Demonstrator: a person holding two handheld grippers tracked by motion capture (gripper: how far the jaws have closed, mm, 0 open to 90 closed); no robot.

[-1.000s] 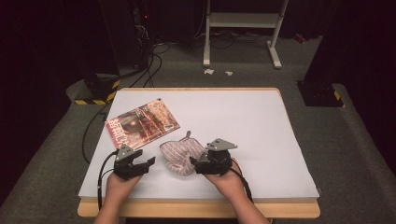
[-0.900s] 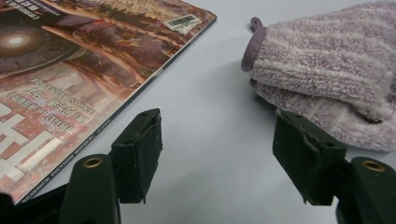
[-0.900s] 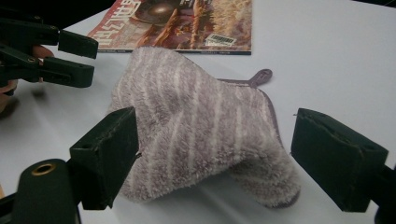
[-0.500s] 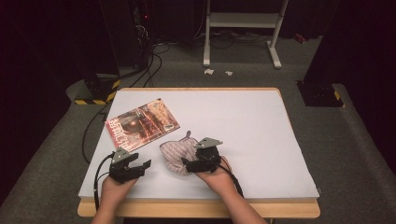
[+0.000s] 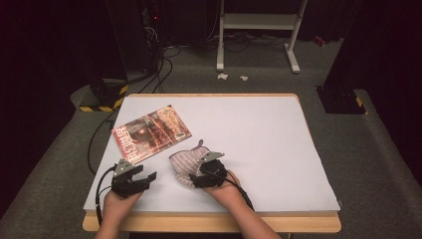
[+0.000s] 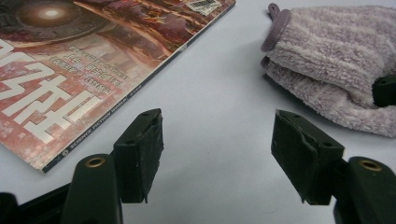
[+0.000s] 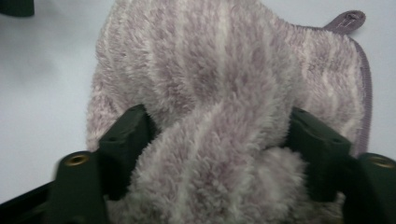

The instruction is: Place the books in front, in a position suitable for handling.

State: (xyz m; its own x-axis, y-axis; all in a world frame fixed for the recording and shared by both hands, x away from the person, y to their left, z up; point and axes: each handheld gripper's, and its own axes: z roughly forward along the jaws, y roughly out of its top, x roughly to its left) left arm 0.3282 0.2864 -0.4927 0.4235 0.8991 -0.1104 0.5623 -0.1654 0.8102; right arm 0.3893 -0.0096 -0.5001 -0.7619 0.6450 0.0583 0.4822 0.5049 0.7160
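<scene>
A fluffy lilac striped towel [image 5: 183,162] with a hanging loop lies bunched near the table's front. My right gripper [image 5: 195,179] comes at it from the right. Its jaws have just been closing, and in the right gripper view [image 7: 217,154] both pads press into a bulging fold of the towel [image 7: 210,70]. To the left, my left gripper [image 5: 145,178] rests low over bare table, open with nothing between its fingers [image 6: 217,154]. In its view the towel [image 6: 327,56] lies ahead on the right and a red magazine [image 6: 70,70] on the left.
The red science-fiction magazine [image 5: 152,133] lies flat on the white table [image 5: 259,129], behind the left gripper and beside the towel. Cables, a black-and-yellow striped base [image 5: 102,102] and a white stand [image 5: 259,30] are on the floor beyond the table.
My right gripper has moved left and down onto the towel, and its jaws have closed in on a fold. The left gripper has hardly moved.
</scene>
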